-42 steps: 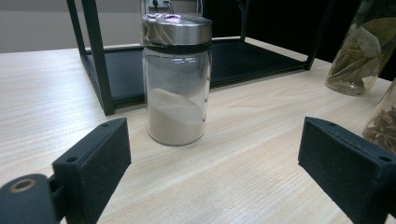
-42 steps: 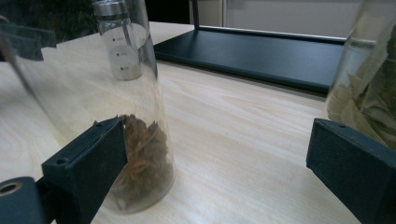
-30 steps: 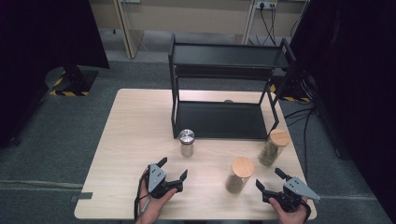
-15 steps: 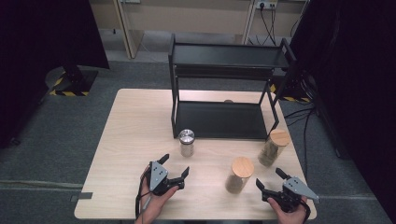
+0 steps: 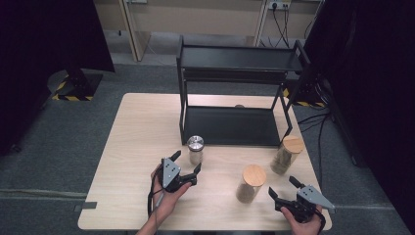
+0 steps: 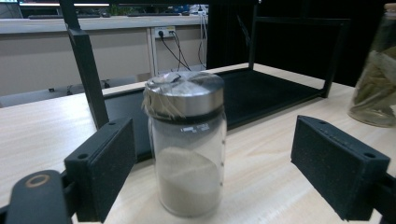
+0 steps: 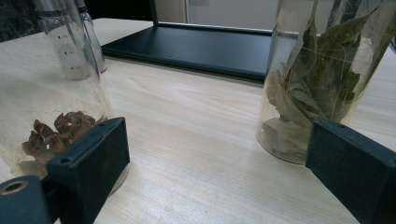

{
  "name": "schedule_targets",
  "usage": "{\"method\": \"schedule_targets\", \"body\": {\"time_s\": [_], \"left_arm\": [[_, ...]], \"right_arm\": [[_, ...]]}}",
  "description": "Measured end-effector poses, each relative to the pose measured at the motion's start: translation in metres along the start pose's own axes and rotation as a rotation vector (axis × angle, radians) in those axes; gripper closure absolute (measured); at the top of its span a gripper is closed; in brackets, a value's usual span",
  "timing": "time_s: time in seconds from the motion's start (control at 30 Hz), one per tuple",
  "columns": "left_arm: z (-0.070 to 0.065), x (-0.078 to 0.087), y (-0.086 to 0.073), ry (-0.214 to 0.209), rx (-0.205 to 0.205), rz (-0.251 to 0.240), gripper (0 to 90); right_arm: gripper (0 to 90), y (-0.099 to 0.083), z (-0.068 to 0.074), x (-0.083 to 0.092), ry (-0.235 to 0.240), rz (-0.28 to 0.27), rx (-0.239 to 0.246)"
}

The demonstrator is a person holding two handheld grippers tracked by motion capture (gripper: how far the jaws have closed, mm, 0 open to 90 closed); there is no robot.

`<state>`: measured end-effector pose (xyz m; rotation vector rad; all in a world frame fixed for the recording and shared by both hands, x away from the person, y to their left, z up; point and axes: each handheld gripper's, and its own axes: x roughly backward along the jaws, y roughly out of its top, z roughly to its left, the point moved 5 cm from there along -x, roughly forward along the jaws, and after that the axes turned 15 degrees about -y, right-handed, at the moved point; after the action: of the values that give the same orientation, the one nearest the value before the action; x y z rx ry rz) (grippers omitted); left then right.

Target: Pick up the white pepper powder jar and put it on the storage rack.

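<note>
Left gripper (image 5: pixel 186 164): we see it in the high view at the near edge of the table (image 5: pixel 142 132), held from below by the left hand (image 5: pixel 164 196). Its jaws stand wide apart and have just been closing a little, with the shaker between them.
Shaker (image 6: pixel 185 140): we find it upright on the table, just in front of the rack's lower shelf. It is a glass jar with a metal cap, partly filled with pale powder. In the left gripper view it sits between the two pads (image 6: pixel 102 168), nearer the left one, and neither pad touches it.
Right gripper (image 5: pixel 285 188): we see it at the near right corner of the table, in the right hand (image 5: pixel 306 223). Its jaws are spread and hold nothing.
Near jar (image 5: pixel 250 183): it has a wooden lid and stands between the two grippers, closer to the right one. In the right gripper view its glass, with brown pieces inside, sits just behind the left pad; we cannot tell whether they touch.
Leaf jar (image 5: pixel 286 154): wooden lid, dried leaves inside, upright beside the rack's right front leg.
Rack (image 5: pixel 240 63): black, two shelves, at the far middle of the table.
</note>
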<state>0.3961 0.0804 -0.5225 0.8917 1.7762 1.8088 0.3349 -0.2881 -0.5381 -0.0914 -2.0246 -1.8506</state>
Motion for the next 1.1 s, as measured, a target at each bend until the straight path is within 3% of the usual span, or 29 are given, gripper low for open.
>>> {"method": "schedule_targets", "body": {"time_s": [0.3,0.7,1.1], "left_arm": [[0.01,-0.018,0.002,0.021,0.015,0.0,16.6],[0.02,-0.038,0.002,0.034,0.002,-0.001,21.3],[0.026,-0.048,0.002,0.028,0.004,0.006,26.7]], "right_arm": [[6.6,0.0,0.0,0.0,0.003,0.001,-0.002],[6.8,0.0,-0.001,0.0,0.005,0.004,-0.008],[6.9,0.0,-0.001,0.0,0.007,0.011,-0.014]]}}
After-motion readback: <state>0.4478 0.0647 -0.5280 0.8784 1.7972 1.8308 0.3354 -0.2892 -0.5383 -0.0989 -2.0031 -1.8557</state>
